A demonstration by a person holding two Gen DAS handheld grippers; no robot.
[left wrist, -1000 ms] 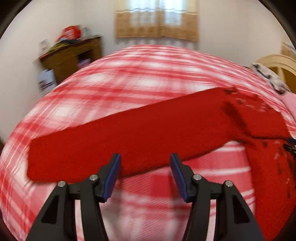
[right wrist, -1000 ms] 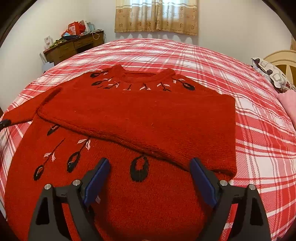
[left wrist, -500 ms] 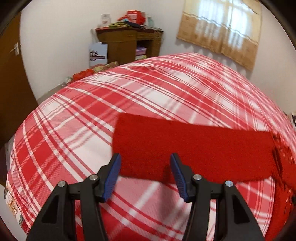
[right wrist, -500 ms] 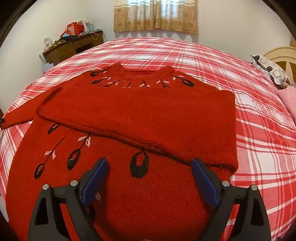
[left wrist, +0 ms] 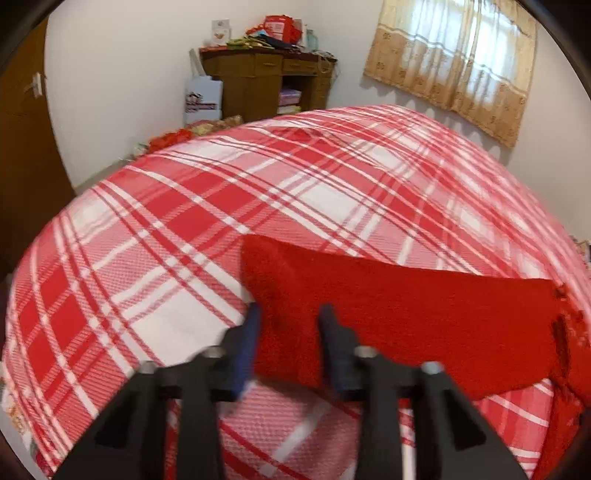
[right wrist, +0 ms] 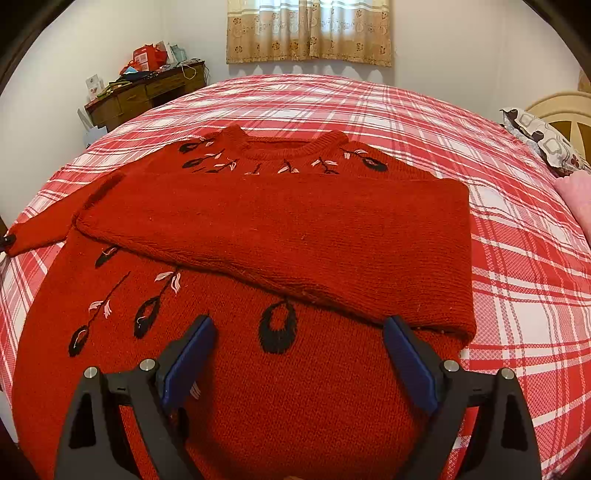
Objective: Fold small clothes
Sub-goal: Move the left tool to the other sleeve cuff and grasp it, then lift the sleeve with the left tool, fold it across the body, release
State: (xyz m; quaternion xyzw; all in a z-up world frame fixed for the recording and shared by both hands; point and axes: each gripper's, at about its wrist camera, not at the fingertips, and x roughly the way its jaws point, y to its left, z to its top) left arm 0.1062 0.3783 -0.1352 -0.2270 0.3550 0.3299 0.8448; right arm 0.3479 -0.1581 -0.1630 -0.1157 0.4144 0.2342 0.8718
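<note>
A red knit sweater (right wrist: 295, 387) with black and white leaf embroidery lies flat on the plaid bed. Its right sleeve (right wrist: 295, 236) is folded across the chest. Its left sleeve (left wrist: 406, 317) stretches out to the side over the bedspread. My left gripper (left wrist: 290, 317) is open, its fingers straddling the cuff end of that sleeve, with cloth between them. It shows as a small dark tip (right wrist: 7, 240) at the far left of the right wrist view. My right gripper (right wrist: 299, 339) is wide open and empty, hovering over the sweater's lower body.
The red and white plaid bed (right wrist: 517, 258) fills both views. A wooden desk (left wrist: 266, 85) with clutter stands by the far wall, a curtained window (right wrist: 308, 29) beyond. A patterned pillow (right wrist: 543, 144) and headboard (right wrist: 565, 118) are at the right.
My left gripper has swung left along the outstretched sleeve to its cuff end and moved in so the cuff lies between its fingers. My right gripper has barely moved.
</note>
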